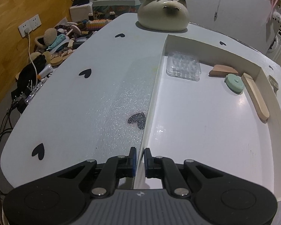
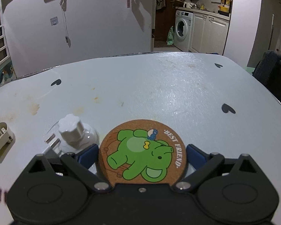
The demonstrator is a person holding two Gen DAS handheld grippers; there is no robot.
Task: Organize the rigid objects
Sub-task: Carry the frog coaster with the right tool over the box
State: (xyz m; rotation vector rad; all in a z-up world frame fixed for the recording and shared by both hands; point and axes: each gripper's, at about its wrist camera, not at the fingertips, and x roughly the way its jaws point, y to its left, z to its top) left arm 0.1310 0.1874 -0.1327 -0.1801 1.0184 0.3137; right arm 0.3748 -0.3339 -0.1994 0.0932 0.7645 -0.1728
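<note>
Left wrist view: left gripper [image 1: 140,156] is clenched on the near wall of the white box [image 1: 211,44], pads pinching the thin edge, steadying it on the table [image 1: 69,97]. Inside the box, against the far right corner, sit a clear plastic case [image 1: 183,68], a wooden wedge [image 1: 223,70], a green round tape measure [image 1: 234,83] and a long wooden block [image 1: 254,97], leaving most of the box floor bare. Right wrist view: right gripper [image 2: 142,154] has its fingers spread either side of the cork coaster [image 2: 142,152] with the green elephant print; pads look at or just off its rim, so can't tell if it's actually gripped or just framed. Coaster appears to lie flat on the table, outside the box. A white plug adapter [image 2: 75,133] lies just left of it, nearly touching the left finger; a beige plastic piece [image 2: 0,138] is further left. Step looks like picking up the coaster. Next move calls for closing firmly on the rim, lifting clear of the adapter, then carrying it over the box wall to the bare floor.
</note>
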